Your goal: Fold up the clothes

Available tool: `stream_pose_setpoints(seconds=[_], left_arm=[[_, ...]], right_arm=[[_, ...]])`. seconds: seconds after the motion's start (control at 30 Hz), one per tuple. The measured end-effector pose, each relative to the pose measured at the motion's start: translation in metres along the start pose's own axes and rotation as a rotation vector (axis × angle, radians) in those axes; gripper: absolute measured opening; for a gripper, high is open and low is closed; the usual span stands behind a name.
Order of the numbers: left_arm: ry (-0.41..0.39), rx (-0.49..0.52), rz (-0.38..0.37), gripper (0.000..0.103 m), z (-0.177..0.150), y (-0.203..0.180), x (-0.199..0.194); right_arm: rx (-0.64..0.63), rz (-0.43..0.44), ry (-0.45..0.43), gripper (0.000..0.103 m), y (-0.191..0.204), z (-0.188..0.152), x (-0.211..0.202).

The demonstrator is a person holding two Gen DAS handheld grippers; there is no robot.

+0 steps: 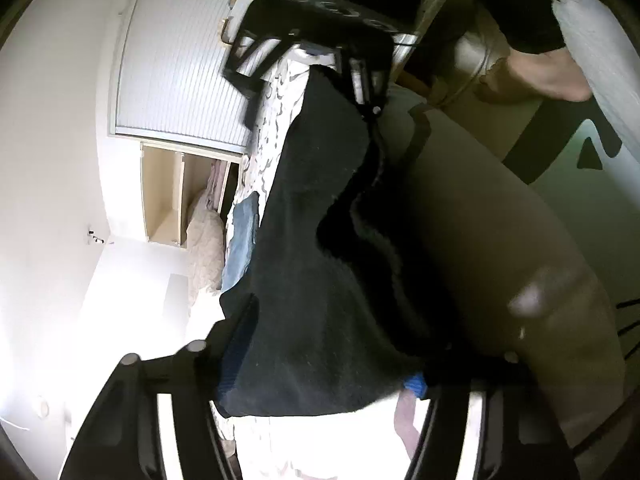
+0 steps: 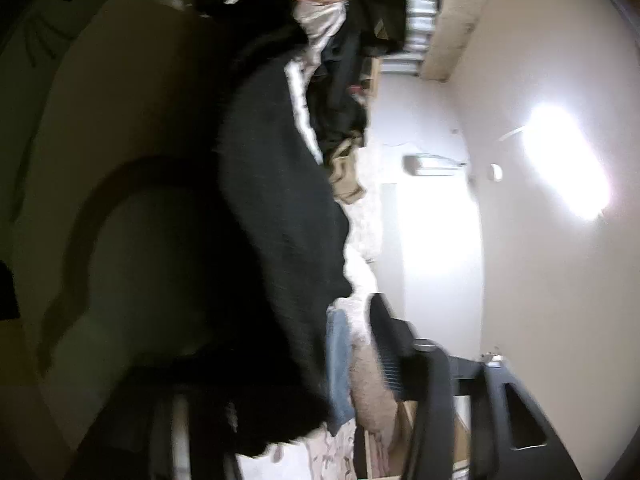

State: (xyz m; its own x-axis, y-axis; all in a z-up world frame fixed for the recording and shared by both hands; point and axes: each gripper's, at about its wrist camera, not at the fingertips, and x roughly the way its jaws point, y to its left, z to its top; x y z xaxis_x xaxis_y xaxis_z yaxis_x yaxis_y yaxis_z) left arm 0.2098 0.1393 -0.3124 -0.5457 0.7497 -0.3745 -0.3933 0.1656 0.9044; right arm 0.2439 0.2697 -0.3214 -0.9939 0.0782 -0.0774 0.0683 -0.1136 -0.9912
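The black cloth (image 1: 320,280) hangs between the two tools. The left tool (image 1: 320,380) has its two fingers apart, with the cloth's bottom edge lying between them. The right tool (image 2: 304,372) also has the cloth at its fingers, but whether they pinch it I cannot tell. Behind lies a bed (image 1: 276,120) with jeans (image 1: 242,240).

Both wrist cams are rolled sideways, so the room looks tipped. The left cam sits right against the black garment (image 1: 320,280), facing the other gripper (image 1: 320,36) and shuttered window (image 1: 180,60). The right cam is equally close, facing the white wall (image 2: 540,280). Shared: garment, patterned bedding (image 1: 276,128), jeans (image 1: 242,236).
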Motion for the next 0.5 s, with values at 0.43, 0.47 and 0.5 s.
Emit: stream_pose_setpoints(seconds=[0.43,0.47,0.5], left_arm=[[-0.019,0.043,0.001,0.054,0.003,-0.006,-0.007],[-0.016,0.042,-0.008,0.049,0.004,-0.006,-0.006],[-0.013,0.035,-0.019,0.043,0.004,-0.005,-0.005]], right_arm=[[-0.092,0.033,-0.065,0.060,-0.012,0.002,0.032],[-0.103,0.039,-0.065,0.052,-0.012,0.004,0.036],[-0.112,0.044,-0.065,0.047,-0.012,0.007,0.040]])
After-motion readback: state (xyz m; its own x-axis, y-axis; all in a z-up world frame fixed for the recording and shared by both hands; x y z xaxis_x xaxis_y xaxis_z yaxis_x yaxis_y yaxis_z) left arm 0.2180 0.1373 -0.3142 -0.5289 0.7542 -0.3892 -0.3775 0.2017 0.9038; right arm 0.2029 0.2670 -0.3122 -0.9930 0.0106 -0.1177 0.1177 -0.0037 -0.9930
